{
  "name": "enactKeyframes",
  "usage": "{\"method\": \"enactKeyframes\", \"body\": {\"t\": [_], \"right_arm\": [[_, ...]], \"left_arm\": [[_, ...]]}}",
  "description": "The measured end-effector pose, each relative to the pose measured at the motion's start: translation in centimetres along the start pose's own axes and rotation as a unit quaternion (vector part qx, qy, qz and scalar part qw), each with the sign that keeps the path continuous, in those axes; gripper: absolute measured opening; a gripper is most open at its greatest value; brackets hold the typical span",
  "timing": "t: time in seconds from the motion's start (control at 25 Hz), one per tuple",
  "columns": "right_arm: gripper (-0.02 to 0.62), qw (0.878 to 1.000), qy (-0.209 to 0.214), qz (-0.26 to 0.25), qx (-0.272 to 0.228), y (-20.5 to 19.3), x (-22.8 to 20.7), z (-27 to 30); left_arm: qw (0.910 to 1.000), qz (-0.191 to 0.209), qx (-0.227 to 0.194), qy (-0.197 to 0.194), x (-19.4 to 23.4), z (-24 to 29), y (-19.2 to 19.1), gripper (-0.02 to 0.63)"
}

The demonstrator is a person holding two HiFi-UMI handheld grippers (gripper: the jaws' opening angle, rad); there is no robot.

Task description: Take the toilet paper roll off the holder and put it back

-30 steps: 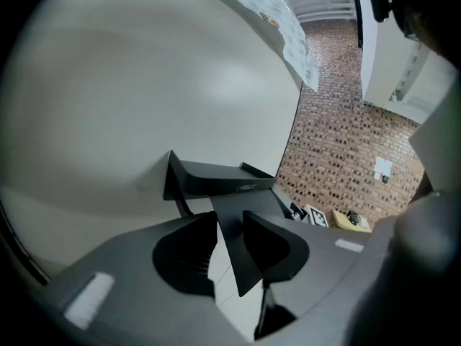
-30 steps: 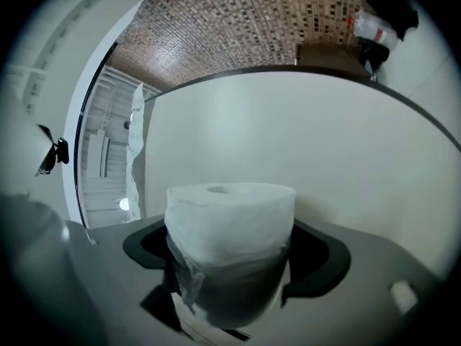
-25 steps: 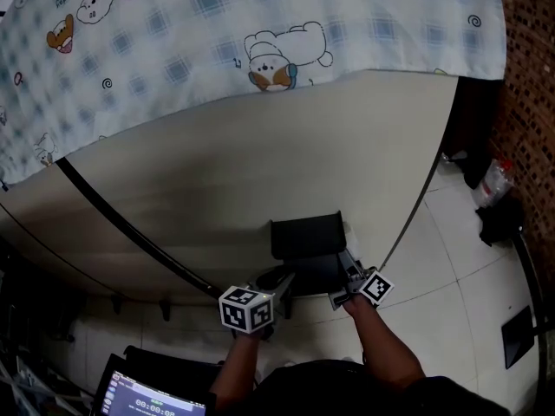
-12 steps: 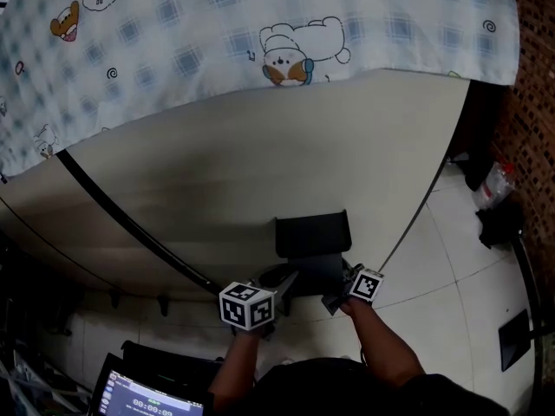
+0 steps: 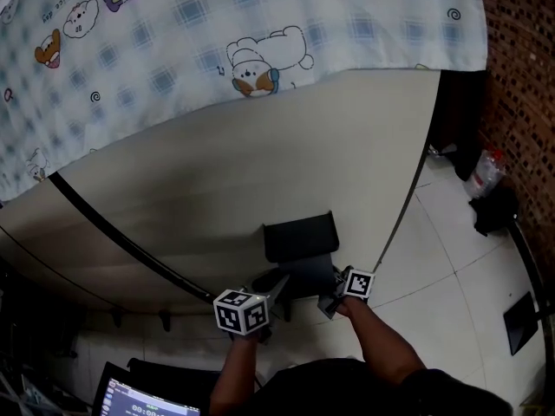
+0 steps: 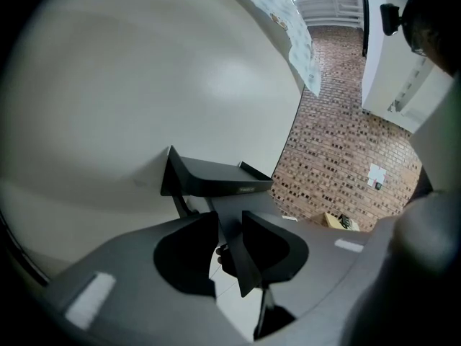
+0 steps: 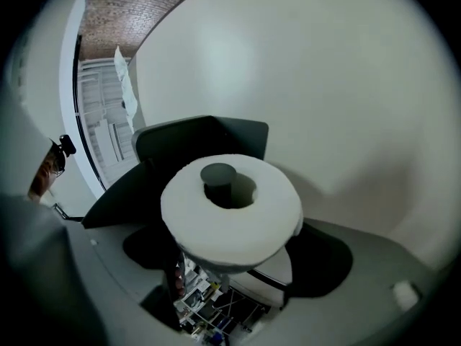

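Observation:
A black holder with a flat shelf on top hangs on the beige wall panel. In the right gripper view the white toilet paper roll fills the space between my jaws. The holder's dark bar end pokes through its core, and the shelf rises behind it. My right gripper is shut on the roll at the holder's lower right. My left gripper is at the holder's lower left, its jaws nearly together on a grey arm of the holder.
A blue checked cloth with cartoon animals hangs over the panel's top. A brick wall stands at the right, with a plastic bottle and a black bag on the tiled floor. A laptop screen is at the bottom left.
My right gripper has slid left, closer in under the holder. The left gripper has kept its place.

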State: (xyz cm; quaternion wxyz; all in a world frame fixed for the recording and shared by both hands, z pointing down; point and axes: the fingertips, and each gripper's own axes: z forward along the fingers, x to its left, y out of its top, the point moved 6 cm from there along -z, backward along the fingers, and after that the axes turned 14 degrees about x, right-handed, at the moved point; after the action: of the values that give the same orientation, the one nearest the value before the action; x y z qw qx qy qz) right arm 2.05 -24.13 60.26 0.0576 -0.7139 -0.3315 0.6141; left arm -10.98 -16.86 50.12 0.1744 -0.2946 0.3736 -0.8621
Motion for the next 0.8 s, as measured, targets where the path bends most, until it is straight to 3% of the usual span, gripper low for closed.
{"method": "enactKeyframes", "body": {"t": [0.12, 0.28, 0.4, 0.52, 0.64, 0.72, 0.8], "right_arm": [[0.470, 1.000, -0.005, 0.008, 0.011, -1.0, -0.1, -1.5], [0.472, 0.999, -0.040, -0.002, -0.015, -0.9, -0.4, -4.9], [0.472, 0.996, -0.088, -0.004, -0.034, -0.6, -1.4, -8.0], [0.468, 0.984, -0.159, -0.016, -0.072, 0.6, -2.0, -11.5], [0.337, 0.966, -0.224, -0.074, -0.109, 2.8, -0.7, -14.2], [0.177, 0.953, -0.250, -0.119, -0.125, 4.3, 1.2, -15.1], [0.076, 0.936, -0.283, -0.170, -0.124, 5.5, 3.2, -15.2]], "left_arm": [[1.0000, 0.000, 0.000, 0.005, -0.1, 0.1, -0.1, 0.123], [0.9999, 0.005, -0.005, 0.010, 0.0, 0.3, -0.1, 0.118], [0.9997, 0.007, -0.007, 0.020, 0.3, 0.4, -0.4, 0.107], [0.9994, 0.011, -0.007, 0.031, 0.5, 0.6, -0.6, 0.098], [0.9980, 0.027, -0.007, 0.056, 0.6, 0.9, -0.7, 0.091], [0.9973, 0.026, -0.012, 0.067, 0.7, 1.1, -0.7, 0.087], [0.9967, 0.022, -0.018, 0.076, 0.9, 1.2, -0.7, 0.083]]}}
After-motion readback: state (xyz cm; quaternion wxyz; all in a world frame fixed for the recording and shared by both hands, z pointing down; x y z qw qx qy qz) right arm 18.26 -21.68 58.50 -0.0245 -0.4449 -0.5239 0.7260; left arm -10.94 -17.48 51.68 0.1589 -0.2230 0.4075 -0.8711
